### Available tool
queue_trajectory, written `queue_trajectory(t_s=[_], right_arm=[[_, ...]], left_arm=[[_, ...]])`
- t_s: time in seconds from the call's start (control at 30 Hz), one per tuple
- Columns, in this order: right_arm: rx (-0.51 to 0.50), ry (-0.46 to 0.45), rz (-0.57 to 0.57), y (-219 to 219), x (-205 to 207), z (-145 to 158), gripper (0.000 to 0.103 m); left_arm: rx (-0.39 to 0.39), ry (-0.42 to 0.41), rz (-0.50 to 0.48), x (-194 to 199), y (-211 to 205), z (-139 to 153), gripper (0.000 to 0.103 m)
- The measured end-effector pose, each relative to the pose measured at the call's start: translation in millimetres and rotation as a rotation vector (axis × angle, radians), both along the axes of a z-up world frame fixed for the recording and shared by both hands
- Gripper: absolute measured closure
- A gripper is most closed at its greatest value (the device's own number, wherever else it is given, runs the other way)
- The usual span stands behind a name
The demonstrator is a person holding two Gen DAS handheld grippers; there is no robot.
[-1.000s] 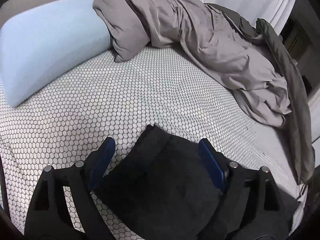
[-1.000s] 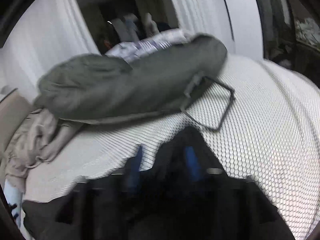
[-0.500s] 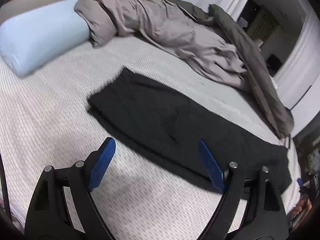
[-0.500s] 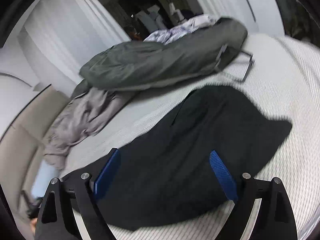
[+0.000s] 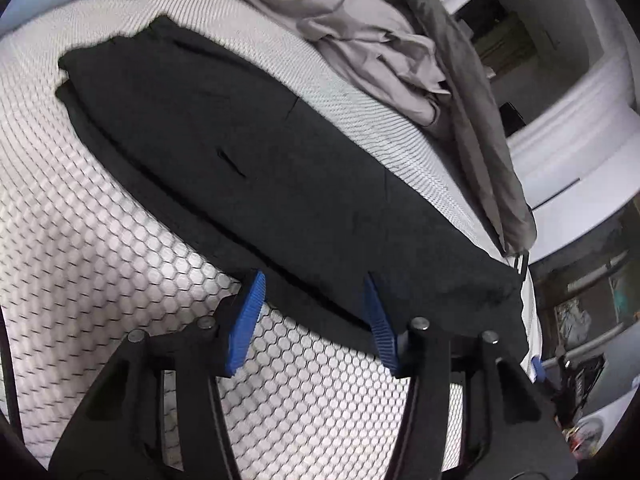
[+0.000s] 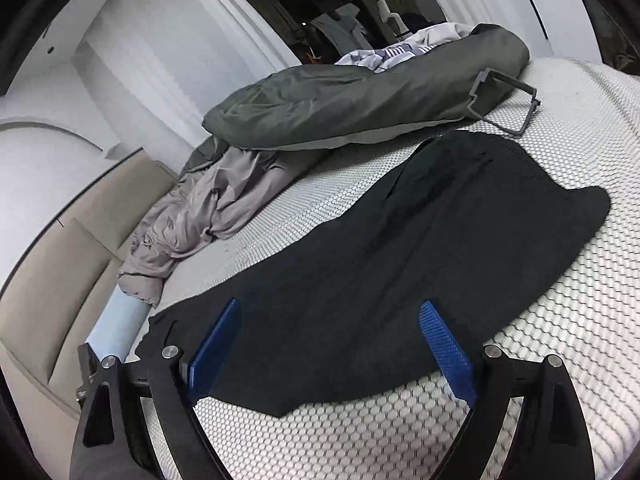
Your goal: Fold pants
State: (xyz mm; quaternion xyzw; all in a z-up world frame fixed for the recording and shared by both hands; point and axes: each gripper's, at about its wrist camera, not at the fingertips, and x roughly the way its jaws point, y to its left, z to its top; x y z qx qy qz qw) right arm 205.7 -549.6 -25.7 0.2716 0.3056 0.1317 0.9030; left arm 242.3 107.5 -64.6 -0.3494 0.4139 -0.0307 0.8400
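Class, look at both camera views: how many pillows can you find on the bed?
1. A light blue pillow lies at the head of the bed, against the beige headboard, partly under the grey duvet. Others may be hidden beneath the bedding.

The light blue pillow (image 5: 24,4) runs off the frame's top-left corner, the right gripper's finger (image 6: 212,344) covers part of the black pants (image 6: 400,260), and the clutter (image 5: 576,360) beyond the bed's edge is unreadable.

1. A honeycomb-patterned mattress cover (image 6: 560,320) spreads across the bed.
2. A rumpled grey duvet (image 6: 192,216) lies at ten o'clock.
3. A dark green bag (image 6: 360,108) lies at twelve.
4. A pale blue pillow (image 6: 116,324) lies at nine.
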Motion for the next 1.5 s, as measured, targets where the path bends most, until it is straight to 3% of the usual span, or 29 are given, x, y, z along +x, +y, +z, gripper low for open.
queue_trajectory(t_s=[0.1, 0.13, 0.17, 0.27, 0.37, 0.47, 0.53, 0.63, 0.7, 0.77, 0.87, 1.0, 1.03, 1.1, 1.17, 1.2, 1.23, 1.27, 1.4, 1.5], right_arm=[[0.042, 0.034, 0.0, -4, 4, -16, 0.011], [0.045, 0.039, -0.007, -5, 6, -19, 0.011], [0.045, 0.043, -0.016, -6, 7, -23, 0.011], [0.032, 0.065, -0.044, -12, 10, -29, 0.011], [0.03, 0.061, -0.059, -19, 5, -29, 0.011], [0.032, 0.062, -0.078, -24, 1, -29, 0.011], [0.034, 0.065, -0.077, -25, 3, -29, 0.011], [0.044, 0.072, -0.1, -34, 1, -28, 0.011], [0.077, 0.091, -0.152, -52, -5, -31, 0.011], [0.126, 0.146, -0.211, -74, -5, -42, 0.011], [0.244, 0.227, -0.247, -98, 0, -67, 0.014], [0.354, 0.167, -0.268, -113, 15, -73, 0.017], [0.374, 0.153, -0.283, -115, 20, -74, 0.02], [0.39, 0.168, -0.324, -119, 30, -76, 0.034], [0.411, 0.159, -0.36, -120, 37, -81, 0.061], [0.415, 0.161, -0.369, -119, 40, -82, 0.071], [0.406, 0.166, -0.381, -117, 43, -84, 0.09], [0.396, 0.174, -0.388, -117, 44, -85, 0.097], [0.372, 0.14, -0.396, -115, 33, -78, 0.101], [0.346, 0.13, -0.373, -119, 17, -74, 0.101]], left_arm=[[-0.004, 0.019, -0.007, 18, -7, -9, 0.059], [0.015, 0.024, 0.002, 25, -11, -13, 0.072], [0.037, 0.035, 0.007, 30, -14, -15, 0.091], [0.047, 0.033, 0.027, 25, -13, -17, 0.101], [0.056, 0.008, 0.032, 7, -8, -5, 0.101], [0.146, 0.05, 0.001, 9, -14, -6, 0.099], [0.119, 0.088, 0.013, 11, -10, -16, 0.098], [0.081, 0.072, 0.018, -1, -3, -14, 0.091], [0.099, 0.065, 0.02, -11, -1, -10, 0.083], [0.126, 0.073, 0.068, -19, 8, -10, 0.059], [0.065, 0.093, 0.134, -15, 28, -19, 0.059], [0.044, 0.098, 0.211, 8, 52, -23, 0.06], [0.042, 0.097, 0.217, 13, 56, -23, 0.063], [0.036, 0.098, 0.251, 18, 64, -24, 0.079], [-0.007, 0.093, 0.272, 23, 73, -30, 0.093], [-0.011, 0.086, 0.282, 22, 75, -30, 0.094], [-0.01, 0.078, 0.286, 23, 75, -29, 0.096], [-0.009, 0.071, 0.291, 22, 75, -28, 0.097], [0.02, 0.038, 0.282, 13, 72, -17, 0.097], [0.047, 0.011, 0.26, -15, 71, -8, 0.097]])
